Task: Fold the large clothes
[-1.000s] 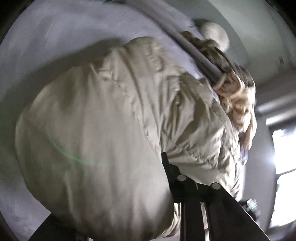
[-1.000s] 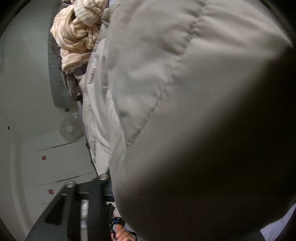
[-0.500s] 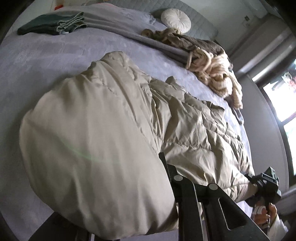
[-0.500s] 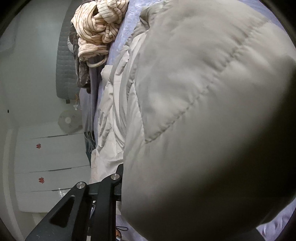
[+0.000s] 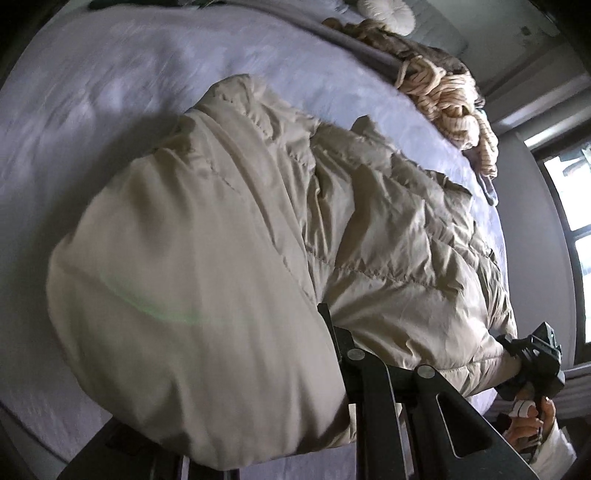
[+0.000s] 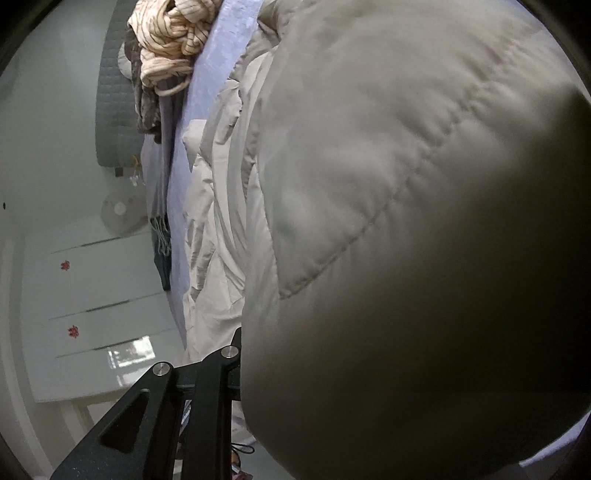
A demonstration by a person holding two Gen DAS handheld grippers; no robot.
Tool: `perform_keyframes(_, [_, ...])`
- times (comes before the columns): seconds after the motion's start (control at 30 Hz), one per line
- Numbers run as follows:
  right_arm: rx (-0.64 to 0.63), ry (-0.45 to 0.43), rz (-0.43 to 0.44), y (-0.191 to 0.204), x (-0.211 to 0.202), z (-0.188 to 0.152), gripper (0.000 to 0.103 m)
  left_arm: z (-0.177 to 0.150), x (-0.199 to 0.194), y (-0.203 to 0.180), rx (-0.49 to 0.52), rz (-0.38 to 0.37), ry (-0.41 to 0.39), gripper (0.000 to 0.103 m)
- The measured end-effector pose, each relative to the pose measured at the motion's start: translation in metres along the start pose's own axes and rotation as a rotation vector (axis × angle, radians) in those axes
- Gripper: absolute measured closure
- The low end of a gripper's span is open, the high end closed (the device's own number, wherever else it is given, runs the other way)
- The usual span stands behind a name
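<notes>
A large beige puffer jacket (image 5: 332, 229) lies spread across the lilac bed (image 5: 110, 92). My left gripper (image 5: 325, 314) is shut on a bulging fold of the jacket near the bed's front edge. Its right finger (image 5: 343, 350) shows; the jacket hides the left one. My right gripper (image 6: 240, 339) is shut on the jacket's other end (image 6: 406, 184), which fills most of the right wrist view. The right gripper also shows in the left wrist view (image 5: 509, 349), clamped on the jacket's corner.
A heap of striped cream and brown clothes (image 5: 443, 92) lies at the far side of the bed, also seen in the right wrist view (image 6: 170, 48). A round white cushion (image 5: 384, 11) sits by the grey headboard. A window (image 5: 569, 206) is at right. White drawers (image 6: 92, 295) stand beyond the bed.
Both grippers have lowered the jacket toward the bed, so more of it now lies spread on the cover. Both stay clamped on the jacket.
</notes>
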State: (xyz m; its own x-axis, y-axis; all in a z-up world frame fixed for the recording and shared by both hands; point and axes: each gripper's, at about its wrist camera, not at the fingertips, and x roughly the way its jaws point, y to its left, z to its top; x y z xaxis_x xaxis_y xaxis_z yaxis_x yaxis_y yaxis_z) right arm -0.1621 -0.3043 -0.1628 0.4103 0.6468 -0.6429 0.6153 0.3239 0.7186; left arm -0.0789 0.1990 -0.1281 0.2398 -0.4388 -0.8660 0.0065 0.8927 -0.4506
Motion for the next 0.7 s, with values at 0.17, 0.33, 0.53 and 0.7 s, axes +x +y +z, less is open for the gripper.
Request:
perform_keyframes(0.17, [0.001, 0.006, -0.062, -0.014, -0.019, -0.01, 0.061, -0.021, -0.012, 0.016, -0.068, 0.073, -0.002, 0.056])
perform_keyframes(0.33, [-0.007, -0.023, -0.128, -0.013, -0.028, -0.008, 0.056, -0.033, -0.028, 0.044, -0.149, 0.121, -0.022, 0.054])
perform_keyframes(0.53, [0.042, -0.022, -0.179, -0.023, -0.032, -0.015, 0.052, -0.044, -0.022, 0.061, -0.184, 0.231, -0.013, 0.043])
perform_keyframes(0.7, [-0.009, -0.009, -0.232, -0.011, -0.037, -0.017, 0.051, -0.044, -0.03, 0.04, -0.103, 0.322, -0.001, 0.043])
